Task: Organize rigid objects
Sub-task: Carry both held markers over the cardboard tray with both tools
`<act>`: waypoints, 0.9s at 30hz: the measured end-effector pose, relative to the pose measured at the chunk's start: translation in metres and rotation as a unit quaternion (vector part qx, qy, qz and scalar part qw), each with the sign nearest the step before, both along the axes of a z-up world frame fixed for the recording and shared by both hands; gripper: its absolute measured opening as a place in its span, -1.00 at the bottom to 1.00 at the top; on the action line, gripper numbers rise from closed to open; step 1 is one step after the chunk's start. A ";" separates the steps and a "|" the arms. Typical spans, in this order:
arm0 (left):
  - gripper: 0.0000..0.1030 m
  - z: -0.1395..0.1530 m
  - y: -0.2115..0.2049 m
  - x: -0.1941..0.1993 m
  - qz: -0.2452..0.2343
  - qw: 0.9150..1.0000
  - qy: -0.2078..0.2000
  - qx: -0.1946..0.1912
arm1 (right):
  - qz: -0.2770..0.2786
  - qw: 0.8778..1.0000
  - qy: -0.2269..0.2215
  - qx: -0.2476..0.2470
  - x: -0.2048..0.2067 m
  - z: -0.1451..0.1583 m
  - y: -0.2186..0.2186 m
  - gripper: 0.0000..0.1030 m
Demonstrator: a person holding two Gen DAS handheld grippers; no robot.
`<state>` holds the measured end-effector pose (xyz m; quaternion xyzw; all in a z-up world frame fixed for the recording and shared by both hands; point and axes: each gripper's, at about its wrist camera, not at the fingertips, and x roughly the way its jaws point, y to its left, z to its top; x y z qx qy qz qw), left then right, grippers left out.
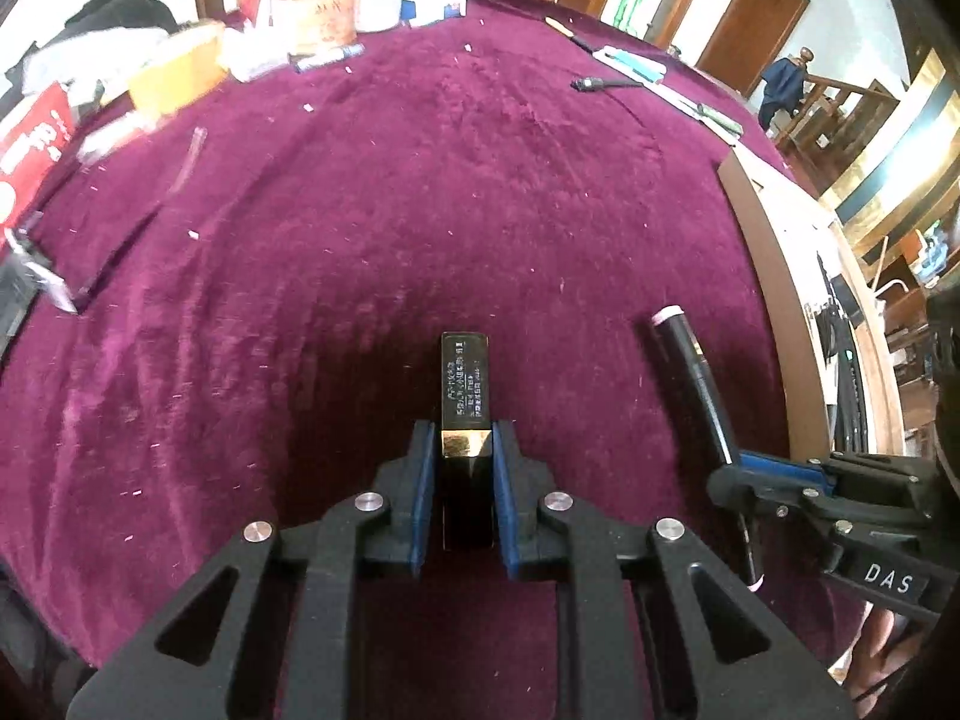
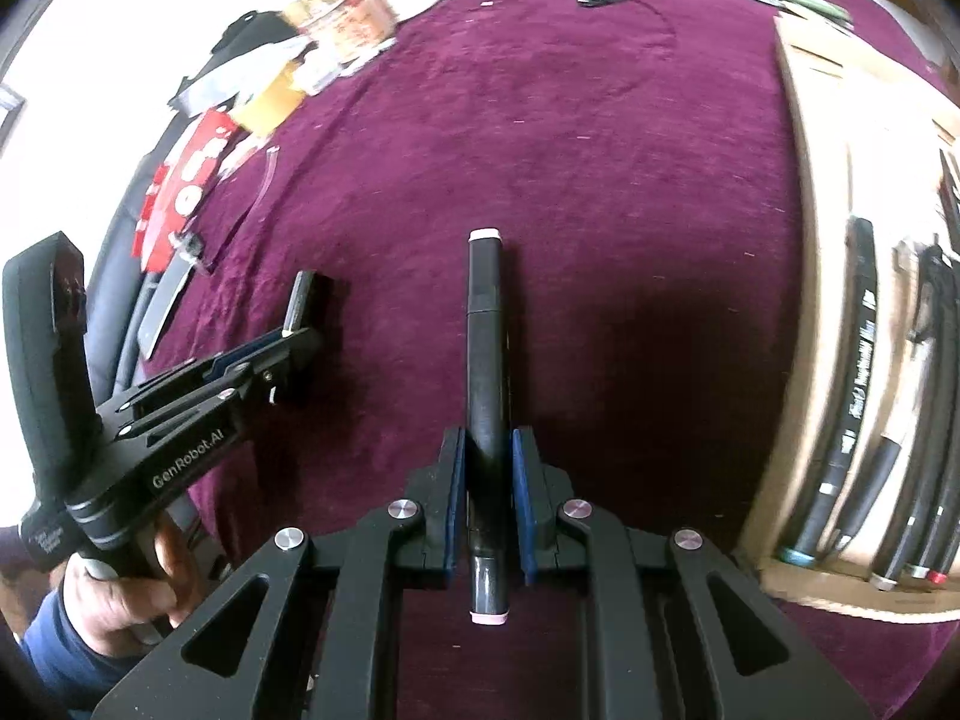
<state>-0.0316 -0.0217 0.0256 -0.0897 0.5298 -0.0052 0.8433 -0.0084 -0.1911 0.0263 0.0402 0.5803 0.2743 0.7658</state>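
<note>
gold-black block (image 1: 465,384) between left jaws, seemingly clamped

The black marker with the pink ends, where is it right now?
The black marker is clamped in the right gripper, above the purple tablecloth. The cardboard box of pens is to its right, the left gripper to its left.

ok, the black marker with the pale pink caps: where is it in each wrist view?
Left wrist: black marker at lower right, slanting up from the right gripper, which is shut on it.
Right wrist: same marker centre frame, running up from between the blue pads of the right gripper.
Shared landmark: the cardboard box along the right edge in both, holding other markers in the right wrist view.
</note>
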 end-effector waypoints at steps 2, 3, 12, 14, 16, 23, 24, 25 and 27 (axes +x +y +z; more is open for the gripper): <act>-0.70 0.006 0.000 -0.005 0.002 1.000 -0.007 0.007 | 0.009 1.000 -0.005 0.005 -0.003 0.003 0.006 -0.74; -0.70 0.010 -0.002 -0.008 0.003 1.000 -0.013 0.015 | 0.014 1.000 -0.008 0.006 -0.004 0.005 0.008 -0.74; -0.70 0.031 -0.022 -0.020 -0.008 0.997 -0.048 0.063 | 0.023 0.999 -0.031 0.016 -0.016 0.021 0.001 -0.74; -0.70 0.036 -0.028 -0.020 -0.012 0.996 -0.056 0.073 | 0.021 0.999 -0.035 0.018 -0.017 0.024 -0.002 -0.74; -0.70 0.040 -0.033 -0.020 -0.017 0.995 -0.062 0.075 | 0.018 0.999 -0.037 0.019 -0.018 0.026 -0.006 -0.74; -0.70 0.046 -0.047 -0.021 -0.028 0.993 -0.071 0.085 | 0.025 0.999 -0.025 0.006 -0.019 0.019 -0.013 -0.74; -0.70 0.046 -0.047 -0.022 -0.026 0.994 -0.071 0.084 | 0.027 0.999 -0.020 -0.001 -0.020 0.014 -0.011 -0.74; -0.70 0.046 -0.047 -0.023 -0.024 0.994 -0.071 0.083 | 0.031 0.999 -0.015 -0.009 -0.021 0.009 -0.010 -0.74; -0.70 0.045 -0.045 -0.023 -0.020 0.994 -0.067 0.081 | 0.035 0.999 -0.009 -0.020 -0.023 0.000 -0.007 -0.74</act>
